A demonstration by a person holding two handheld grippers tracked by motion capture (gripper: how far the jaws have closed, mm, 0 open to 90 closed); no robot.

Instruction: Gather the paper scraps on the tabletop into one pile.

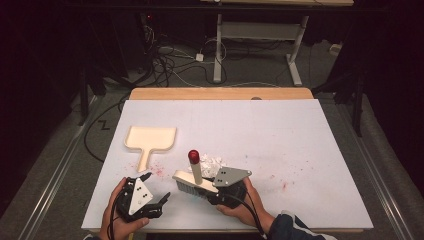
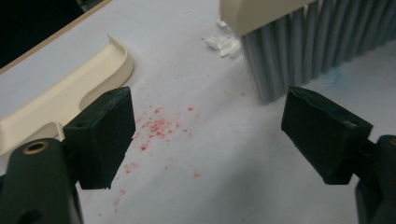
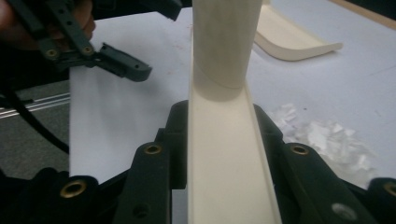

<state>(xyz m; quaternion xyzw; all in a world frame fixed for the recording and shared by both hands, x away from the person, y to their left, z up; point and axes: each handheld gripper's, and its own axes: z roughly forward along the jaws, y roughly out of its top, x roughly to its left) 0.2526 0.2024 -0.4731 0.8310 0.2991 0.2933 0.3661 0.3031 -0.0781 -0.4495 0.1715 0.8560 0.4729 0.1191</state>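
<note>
1. Nearest the lens in the high view, two hands come in from the bottom edge, each holding a black gripper above the near part of the white table (image 1: 300,150).
2. At lower left of that frame, the left gripper (image 1: 159,191) hangs with its jaws spread wide and nothing between them; in the left gripper view the two black pads (image 2: 100,137) stand far apart over bare tabletop.
3. Lower centre of the high view, the right gripper (image 1: 207,189) is clamped on the cream back of a brush (image 1: 192,182). In the right gripper view both jaws press against the sides of that cream bar (image 3: 224,163), which runs up the middle of the frame to a round handle.
4. That handle stands upright and ends in a red cap (image 1: 193,156).
5. Grey bristles (image 2: 303,51) fill the upper right of the left gripper view, their tips on the table.
6. Just behind the brush in the high view lies a small heap of white paper scraps (image 1: 214,163); it sits at lower right of the right gripper view.
7. Red crumbs (image 2: 156,128) are scattered on the table between the left gripper's jaws, near the brush.
8. Left of centre in the high view, a cream dustpan (image 1: 150,139) lies flat, its handle pointing toward the left gripper, apart from the brush.
</note>
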